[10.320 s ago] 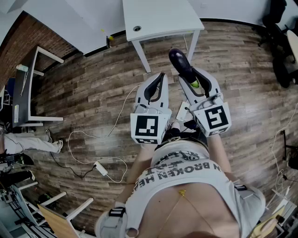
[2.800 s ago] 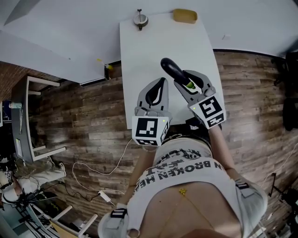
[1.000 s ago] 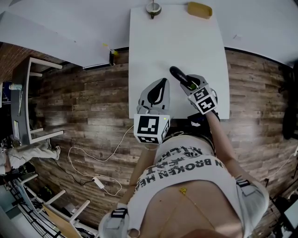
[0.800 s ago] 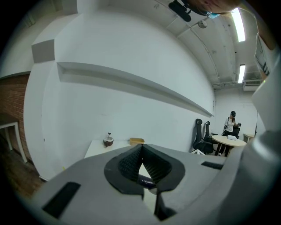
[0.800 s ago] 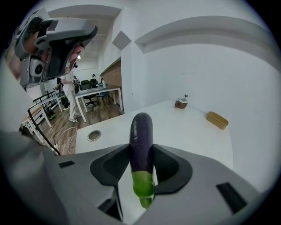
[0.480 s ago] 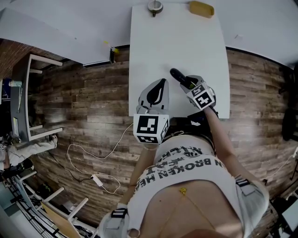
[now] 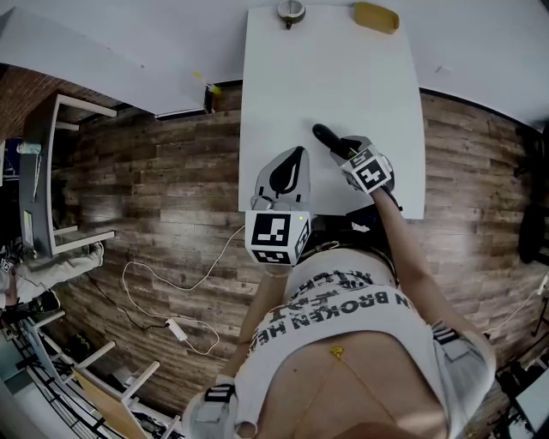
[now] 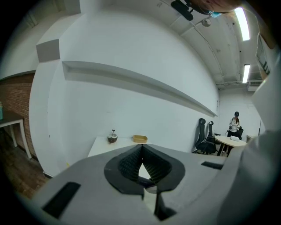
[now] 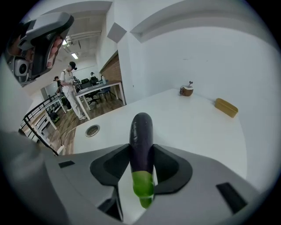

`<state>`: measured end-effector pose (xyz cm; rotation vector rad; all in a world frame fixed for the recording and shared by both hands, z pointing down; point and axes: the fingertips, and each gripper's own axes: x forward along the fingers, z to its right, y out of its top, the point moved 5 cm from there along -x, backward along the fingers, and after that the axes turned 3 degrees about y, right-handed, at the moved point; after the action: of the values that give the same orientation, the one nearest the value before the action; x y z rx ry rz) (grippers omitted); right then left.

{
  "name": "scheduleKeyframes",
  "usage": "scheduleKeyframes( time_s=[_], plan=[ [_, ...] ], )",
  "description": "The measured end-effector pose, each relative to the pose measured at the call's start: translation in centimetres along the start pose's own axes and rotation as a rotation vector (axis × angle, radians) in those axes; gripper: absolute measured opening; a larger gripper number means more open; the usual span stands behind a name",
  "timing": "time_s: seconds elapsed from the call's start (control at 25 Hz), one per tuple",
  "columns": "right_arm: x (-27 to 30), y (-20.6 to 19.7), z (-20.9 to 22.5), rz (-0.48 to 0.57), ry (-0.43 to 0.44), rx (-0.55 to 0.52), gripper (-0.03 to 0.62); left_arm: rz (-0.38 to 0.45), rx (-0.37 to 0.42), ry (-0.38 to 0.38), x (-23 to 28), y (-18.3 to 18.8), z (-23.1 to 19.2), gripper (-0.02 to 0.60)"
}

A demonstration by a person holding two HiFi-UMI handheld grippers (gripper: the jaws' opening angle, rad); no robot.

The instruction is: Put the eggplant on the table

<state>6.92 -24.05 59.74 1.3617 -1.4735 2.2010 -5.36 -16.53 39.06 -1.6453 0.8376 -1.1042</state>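
A dark purple eggplant [image 9: 141, 145] with a green stem end sits lengthwise between the jaws of my right gripper [image 9: 141, 169], which is shut on it. In the head view the eggplant [image 7: 324, 135] sticks out ahead of the right gripper [image 7: 340, 152], low over the near right part of the white table [image 7: 343, 77]. Whether it touches the tabletop [image 9: 197, 127] I cannot tell. My left gripper [image 7: 295, 154] hovers at the table's near edge, shut and holding nothing; in its own view the left gripper [image 8: 141, 148] has its jaw tips meeting.
A small brown bowl-like object [image 7: 291, 11] and a yellow tray [image 7: 377, 16] stand at the table's far end by the white wall. A round cable hole [image 9: 92, 130] is in the tabletop. A cable and power strip [image 7: 176, 327] lie on the wooden floor at left.
My right gripper has sunk toward the tabletop with the eggplant still in it. The left gripper has stayed where it was.
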Motion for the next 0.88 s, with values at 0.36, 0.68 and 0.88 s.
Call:
scheduleKeyframes(
  time_s=[0.36,0.68,0.88],
  plan=[
    [1.6,-1.6,0.0,-0.056,0.016,0.013,0.167,-0.008,-0.009,0.018,-0.5,-0.5,-0.7,-0.002],
    [2.6,-2.8,0.3,-0.080,0.021,0.016,0.167,-0.020,-0.008,0.019,-0.3,-0.8,-1.1,-0.002],
    [2.9,-3.2,0.3,-0.089,0.023,0.017,0.167,-0.026,-0.008,0.014,0.0,-0.8,-1.1,-0.002]
  ],
)
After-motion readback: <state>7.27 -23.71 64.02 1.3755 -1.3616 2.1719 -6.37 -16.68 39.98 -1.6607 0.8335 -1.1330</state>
